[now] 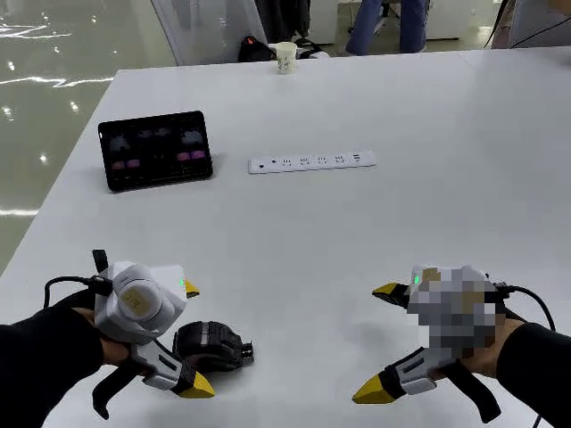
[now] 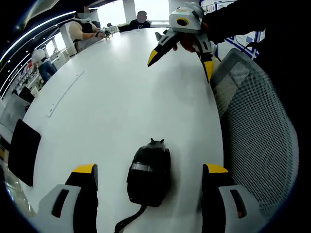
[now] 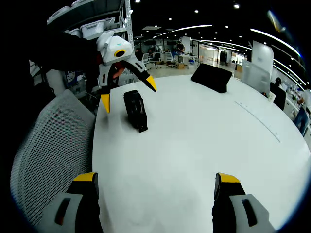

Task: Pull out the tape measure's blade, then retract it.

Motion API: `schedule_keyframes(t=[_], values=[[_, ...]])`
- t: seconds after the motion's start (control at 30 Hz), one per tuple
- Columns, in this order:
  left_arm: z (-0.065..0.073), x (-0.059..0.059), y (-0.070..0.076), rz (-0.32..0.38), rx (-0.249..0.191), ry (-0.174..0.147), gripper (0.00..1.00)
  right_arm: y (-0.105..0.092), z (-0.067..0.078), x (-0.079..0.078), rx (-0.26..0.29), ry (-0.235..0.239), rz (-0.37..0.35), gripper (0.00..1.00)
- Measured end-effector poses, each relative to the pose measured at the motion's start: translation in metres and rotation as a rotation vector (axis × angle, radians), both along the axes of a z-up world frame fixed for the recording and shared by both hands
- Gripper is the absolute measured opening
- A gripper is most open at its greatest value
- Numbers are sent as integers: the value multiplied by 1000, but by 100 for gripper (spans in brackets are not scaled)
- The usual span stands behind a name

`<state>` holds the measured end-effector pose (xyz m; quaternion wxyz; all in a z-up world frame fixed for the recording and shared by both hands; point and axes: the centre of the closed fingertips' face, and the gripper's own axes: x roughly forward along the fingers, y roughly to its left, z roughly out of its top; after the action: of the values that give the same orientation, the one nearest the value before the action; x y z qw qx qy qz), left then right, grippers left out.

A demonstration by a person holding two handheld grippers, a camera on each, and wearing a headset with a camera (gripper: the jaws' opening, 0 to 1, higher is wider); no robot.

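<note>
White tabletop point(image 1: 357, 232) carries all items in the head view. The left gripper point(image 1: 194, 337) sits at the near left edge with its yellow-tipped jaws spread wide, and the black tape measure point(image 1: 210, 346) lies on the table between them; contact with either jaw cannot be confirmed. The right gripper point(image 1: 376, 341) is at the near right, well apart from the tape measure, jaws likewise spread and holding nothing. Farther back stand a dark tablet point(image 1: 156, 149), a white power strip point(image 1: 312, 161) and a paper cup point(image 1: 285, 57). In the left gripper view, the tape measure rests flat between the two parted jaws, a small tab at its far end and a black strap trailing from its near end. The right gripper is across the table, jaws apart, and a grey mesh chair point(image 2: 257, 121) stands beside the table edge. In the right gripper view, both own jaws stand wide over bare table, and the tape measure lies beneath the left gripper's parted tips.
</note>
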<state>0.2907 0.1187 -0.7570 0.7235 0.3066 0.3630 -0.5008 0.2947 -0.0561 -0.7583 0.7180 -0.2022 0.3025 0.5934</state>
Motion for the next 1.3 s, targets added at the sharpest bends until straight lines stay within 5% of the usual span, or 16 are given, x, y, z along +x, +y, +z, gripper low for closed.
schedule_keyframes(t=[0.1, 0.17, 0.47, 0.7, 0.87, 1.13, 1.3], values=[[-5, -2, -2, -41, 39, 5, 82, 7, -2, 1, 5, 10, 11, 99], [-10, -7, 1, -61, 91, 35, 75, 14, -4, 1, 8, 17, 18, 99], [-12, -2, -5, -79, 97, 56, 64, 34, -11, -2, -10, 33, 101, 99], [-10, 6, -5, -91, 110, 46, 57, 46, -3, 5, 36, 63, 82, 99], [-14, 2, -4, -93, 120, 71, 55, 49, -2, 6, 38, 53, 87, 99], [-18, 2, -1, -131, 155, 41, 32, 53, -6, 5, 31, 42, 100, 99], [-18, 2, -1, -126, 152, 42, 31, 59, -11, 5, 34, 31, 114, 99]])
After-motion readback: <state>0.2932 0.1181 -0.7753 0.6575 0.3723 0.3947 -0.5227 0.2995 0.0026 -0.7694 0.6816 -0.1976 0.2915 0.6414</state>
